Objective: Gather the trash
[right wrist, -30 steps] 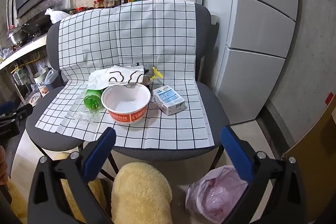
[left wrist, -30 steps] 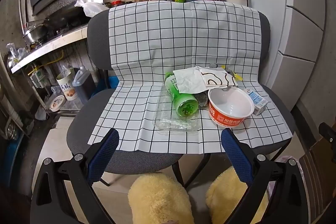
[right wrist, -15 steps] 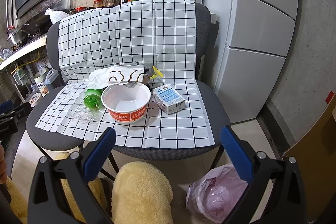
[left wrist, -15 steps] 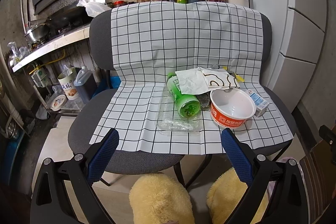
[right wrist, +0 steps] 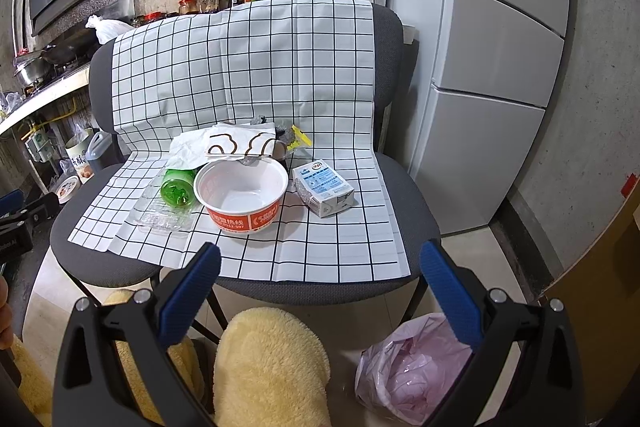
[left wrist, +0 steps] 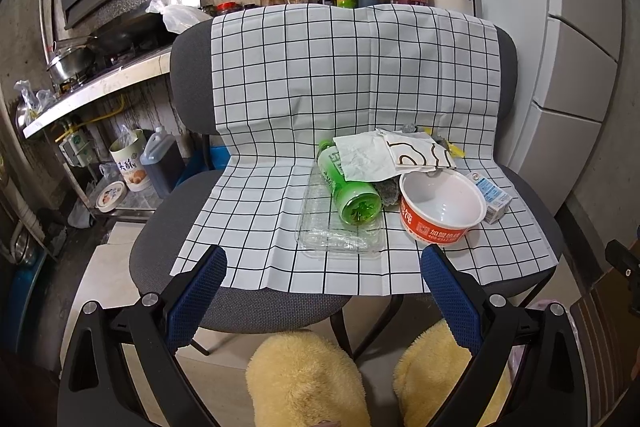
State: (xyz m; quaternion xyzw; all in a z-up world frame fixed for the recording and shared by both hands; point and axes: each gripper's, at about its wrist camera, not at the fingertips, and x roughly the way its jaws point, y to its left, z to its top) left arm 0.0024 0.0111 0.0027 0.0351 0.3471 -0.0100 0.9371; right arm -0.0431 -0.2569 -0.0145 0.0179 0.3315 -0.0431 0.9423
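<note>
Both tongs spread wide and empty — left gripper point(left wrist: 322, 279) and right gripper point(right wrist: 320, 275) hang short of the chair point(right wrist: 404, 187), nothing touched yet. The trash sits bunched on the checked cloth point(right wrist: 280, 67): bowl point(right wrist: 242, 193), green bottle point(right wrist: 178, 189) lying on a clear tray point(right wrist: 160, 219), milk carton point(right wrist: 323, 189), papers point(right wrist: 236, 145) draped behind. Risk — that bottle could roll if nudged, and the cloth may slide. The pink bag point(right wrist: 412, 367) waits on the floor, right.

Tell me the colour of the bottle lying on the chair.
Green; the bottle shows best in the left wrist view, lying on its side.
</note>
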